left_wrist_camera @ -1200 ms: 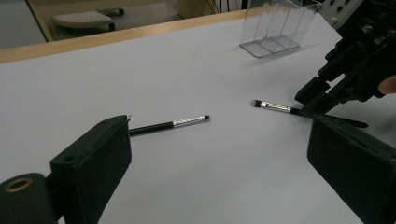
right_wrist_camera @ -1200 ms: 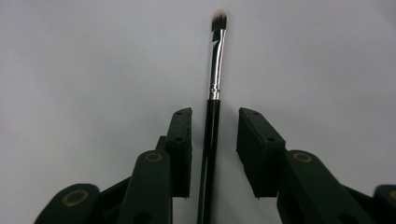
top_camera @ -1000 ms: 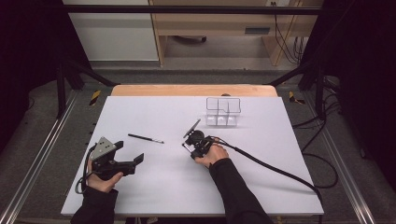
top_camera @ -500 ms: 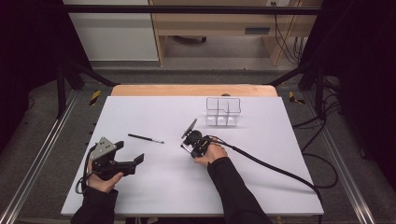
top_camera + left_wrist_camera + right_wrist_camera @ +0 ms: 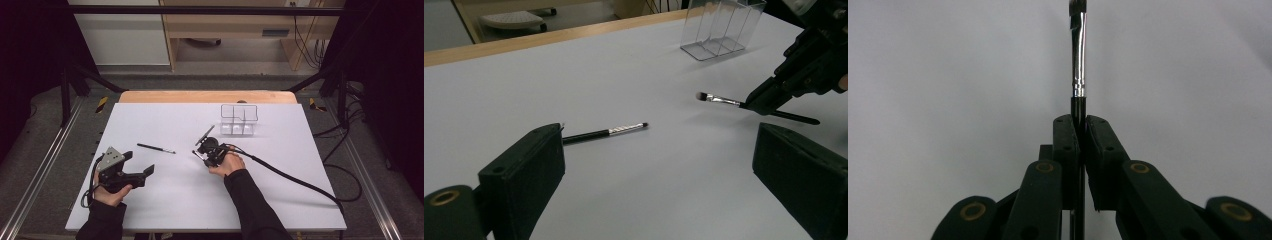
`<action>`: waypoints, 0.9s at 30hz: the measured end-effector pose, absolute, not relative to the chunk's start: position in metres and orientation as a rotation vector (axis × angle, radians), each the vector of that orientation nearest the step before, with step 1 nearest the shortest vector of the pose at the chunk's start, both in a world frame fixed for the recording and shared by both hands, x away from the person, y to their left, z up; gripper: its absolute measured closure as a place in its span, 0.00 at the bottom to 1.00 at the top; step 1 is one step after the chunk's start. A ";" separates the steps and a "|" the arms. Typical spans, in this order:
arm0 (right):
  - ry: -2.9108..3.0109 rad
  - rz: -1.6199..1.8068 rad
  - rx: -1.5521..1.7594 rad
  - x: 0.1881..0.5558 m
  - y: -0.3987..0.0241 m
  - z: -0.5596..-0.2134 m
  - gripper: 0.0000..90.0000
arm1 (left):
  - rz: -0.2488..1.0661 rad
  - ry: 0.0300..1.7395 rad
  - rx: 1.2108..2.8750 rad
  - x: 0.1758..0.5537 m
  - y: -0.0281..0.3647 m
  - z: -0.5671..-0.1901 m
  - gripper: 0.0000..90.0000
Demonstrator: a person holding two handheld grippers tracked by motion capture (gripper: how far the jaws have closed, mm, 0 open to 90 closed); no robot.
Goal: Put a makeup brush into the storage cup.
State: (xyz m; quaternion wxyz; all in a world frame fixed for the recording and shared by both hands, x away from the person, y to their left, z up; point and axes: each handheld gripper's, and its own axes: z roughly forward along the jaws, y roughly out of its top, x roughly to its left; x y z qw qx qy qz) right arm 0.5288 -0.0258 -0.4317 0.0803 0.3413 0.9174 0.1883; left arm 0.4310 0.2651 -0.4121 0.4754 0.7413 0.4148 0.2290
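i am looking down on a wide white table top (image 5: pixel 165 200) with a pale wooden strip along its far edge. it is the largest thing here and everything i work with lies on it.

toward the far right of the table stands a clear plastic organiser box with upright dividers (image 5: pixel 239 120). it sits open-topped and upright, and i judge it is the place where the brushes are meant to end up.

my left gripper (image 5: pixel 137 170) rests near the left front of the table in my left hand. its two black jaws stand wide apart with nothing between them, so it is idle and ready.

my right gripper (image 5: pixel 202 145) is near the middle of the table, just in front of the box. its jaws have just been closing and are now pinched narrow on the black handle of a slim makeup brush with a silver ferrule and dark flat tip (image 5: pixel 1078 60). the brush sticks out beyond the jaws, tip pointing away and up toward the box, gripped on the handle so the bristle end stays free.

a second thin black brush with a silver band (image 5: pixel 605 132) lies flat on the table between the two grippers, apart from both, waiting its turn.
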 end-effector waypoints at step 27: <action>2.468 1.115 1.047 0.504 -0.067 -0.372 0.94 | 0.563 1.012 1.813 0.430 0.265 -0.412 0.06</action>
